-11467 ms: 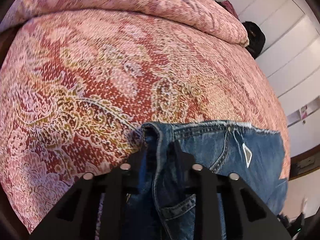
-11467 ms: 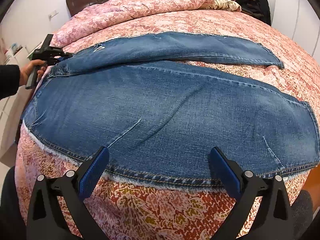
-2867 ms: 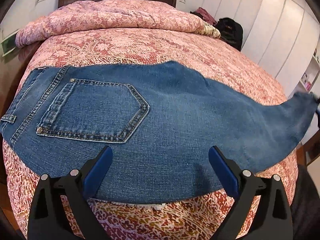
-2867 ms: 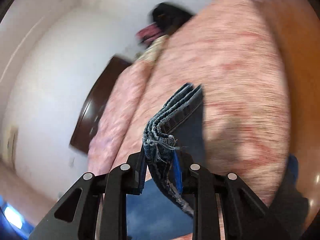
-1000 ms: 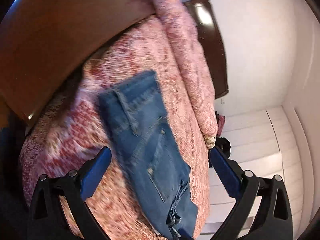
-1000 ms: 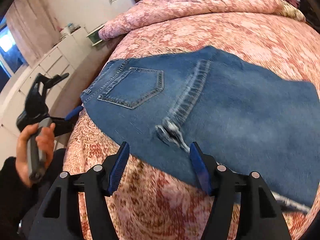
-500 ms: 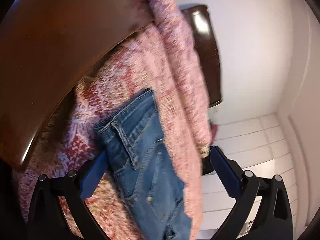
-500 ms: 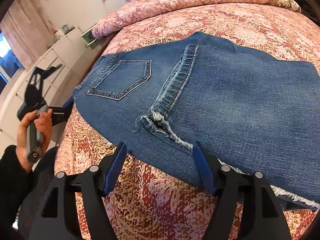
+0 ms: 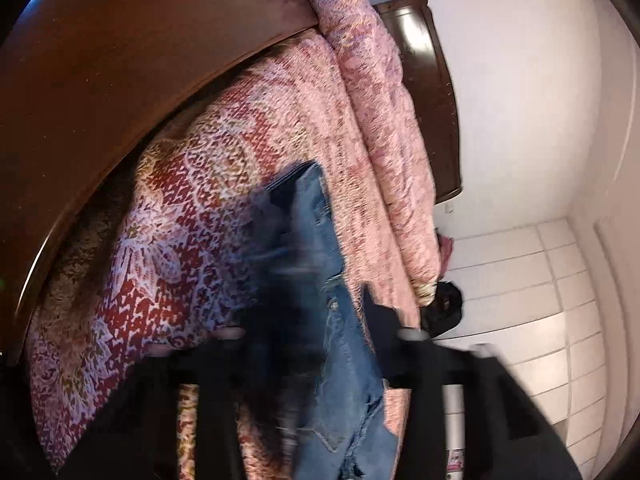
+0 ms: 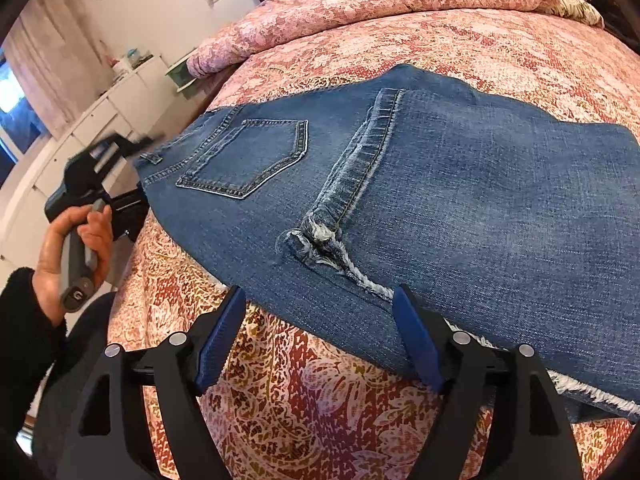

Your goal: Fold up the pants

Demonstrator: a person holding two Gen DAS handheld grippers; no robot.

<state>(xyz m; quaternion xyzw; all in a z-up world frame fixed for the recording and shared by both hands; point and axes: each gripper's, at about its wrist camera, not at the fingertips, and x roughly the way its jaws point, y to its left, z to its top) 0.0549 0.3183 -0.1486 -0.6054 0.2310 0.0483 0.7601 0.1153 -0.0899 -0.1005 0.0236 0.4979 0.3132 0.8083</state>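
The blue jeans (image 10: 460, 200) lie folded on the red patterned bedspread (image 10: 304, 408), back pocket up, with the frayed leg hems (image 10: 320, 240) laid across the middle. My right gripper (image 10: 316, 336) is open and empty, just off the jeans' near edge. My left gripper (image 9: 308, 320) is blurred in its own view and closes around the waistband end of the jeans (image 9: 316, 248). In the right wrist view the left gripper (image 10: 120, 204) sits at the waistband corner, held by a hand.
A rolled pink quilt (image 10: 380, 4) lies at the bed's head by a dark wooden headboard (image 9: 436, 92). White drawers (image 10: 100, 120) stand left of the bed. A dark bag (image 9: 444, 308) lies by white cupboard doors. The bed's wooden side rail (image 9: 120, 92) runs beside the left gripper.
My left gripper has moved onto the waistband end and its jaws have closed in from wide open. My right gripper has stayed open and shifted slightly closer to the jeans' near edge.
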